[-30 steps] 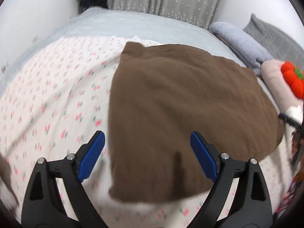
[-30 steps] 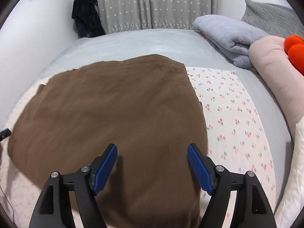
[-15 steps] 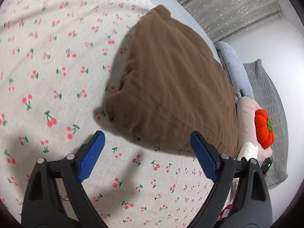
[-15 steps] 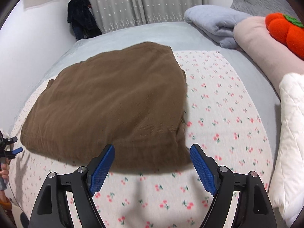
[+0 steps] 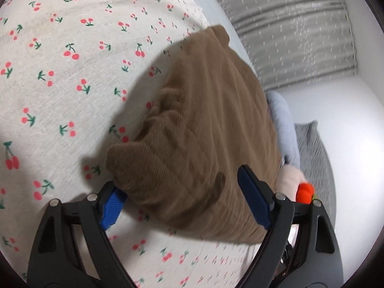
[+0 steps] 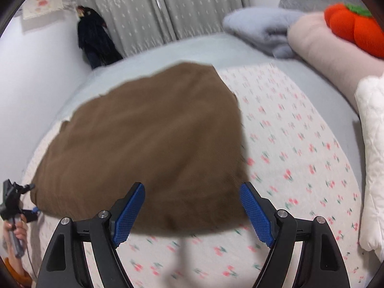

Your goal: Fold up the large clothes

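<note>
We see the brown garment lying on the cherry-print sheet in the middle of the bed, already doubled over into a thick, roughly square bundle with rounded, puffy edges. We judge that the first folds are done; what looks left is at least one more fold to make it compact, and some flattening, since the near corner bulges and wrinkles.

Our left gripper has its jaws wide and has just been closing a little, with that near corner between them; one blue pad sits just at the cloth's edge, but we cannot tell that it presses, so we count nothing as held. Our right gripper stands wide too, straddling the near edge of the bundle, holding nothing.

Further out lie a grey-blue blanket, a pink pillow with an orange plush toy on it, and curtains. We see no containers.
</note>
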### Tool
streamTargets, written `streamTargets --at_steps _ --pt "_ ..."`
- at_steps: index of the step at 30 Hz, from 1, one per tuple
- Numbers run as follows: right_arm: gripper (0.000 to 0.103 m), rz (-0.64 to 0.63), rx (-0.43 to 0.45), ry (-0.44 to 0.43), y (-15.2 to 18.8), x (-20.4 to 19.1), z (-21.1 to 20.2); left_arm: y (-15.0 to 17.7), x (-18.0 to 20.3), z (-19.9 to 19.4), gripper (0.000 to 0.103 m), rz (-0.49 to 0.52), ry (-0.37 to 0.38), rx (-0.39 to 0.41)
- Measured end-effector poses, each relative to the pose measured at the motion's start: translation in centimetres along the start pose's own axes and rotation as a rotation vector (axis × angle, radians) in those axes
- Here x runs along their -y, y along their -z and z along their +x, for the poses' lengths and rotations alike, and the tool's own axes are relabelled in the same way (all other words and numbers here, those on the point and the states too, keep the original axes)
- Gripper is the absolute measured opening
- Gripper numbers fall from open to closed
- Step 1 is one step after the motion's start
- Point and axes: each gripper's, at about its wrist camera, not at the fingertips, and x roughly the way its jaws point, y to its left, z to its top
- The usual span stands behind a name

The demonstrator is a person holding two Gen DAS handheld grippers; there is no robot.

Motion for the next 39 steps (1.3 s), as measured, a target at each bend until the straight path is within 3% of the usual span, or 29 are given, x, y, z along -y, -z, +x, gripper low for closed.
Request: streamTargets --at_steps 5,8,10,11,14,17,19,20,22,28,33,36,39 --pt "0.083 -0.091 0.028 -0.105 -0.9 -6.6 1.3 0.0 0.4 0.5 0.086 -0.021 0.011 0.077" --pt "0.083 -0.153 0.035 -0.131 -0.8 -10.6 3.0 -0.1 0.7 0.8 0.075 -0.033 -0.010 0.108" --pt "0.082 -0.171 0.056 -0.148 -0.7 -12.6 3.9 -0.1 0.5 1.0 0.058 -0.052 -0.020 0.117" --pt "0.079 -0.170 0.064 -0.157 -0.7 -13.4 4.4 -0.2 0.3 1.1 0.056 -0.063 -0.019 0.116" --pt "0.054 -0.162 0.046 -0.202 -0.5 -15.3 6.0 0.0 0.4 1.0 0.048 -0.057 -0.019 0.138" --pt "0.036 -0.173 -0.001 -0.231 0.0 -17.1 7.9 0.7 1.2 0.2 0.039 -0.033 -0.018 0.193" --pt "0.029 -0.196 -0.053 -0.231 1.1 -18.3 9.4 1.1 2.1 -0.4 0.035 -0.011 -0.012 0.237" --pt "0.029 -0.216 -0.065 -0.187 1.7 -18.6 10.2 1.2 2.8 -0.7 0.035 0.007 -0.009 0.258" --pt "0.029 -0.235 -0.095 -0.160 2.4 -18.5 11.6 1.5 4.4 -1.3 0.033 0.058 -0.003 0.295" --pt "0.029 -0.186 -0.092 -0.223 2.9 -17.0 12.2 3.9 14.1 -2.6 0.031 0.374 0.045 0.391" --pt "0.029 -0.130 -0.146 -0.331 2.0 -15.1 11.8 6.9 21.9 -1.1 0.030 0.605 0.078 0.359" --pt "0.029 -0.027 -0.162 -0.432 0.7 -11.8 10.2 9.5 26.2 0.6 0.030 0.758 0.097 0.330" --pt "0.032 0.049 -0.095 -0.397 -0.1 -7.6 7.7 12.7 29.1 2.7 0.029 0.881 0.125 0.278"
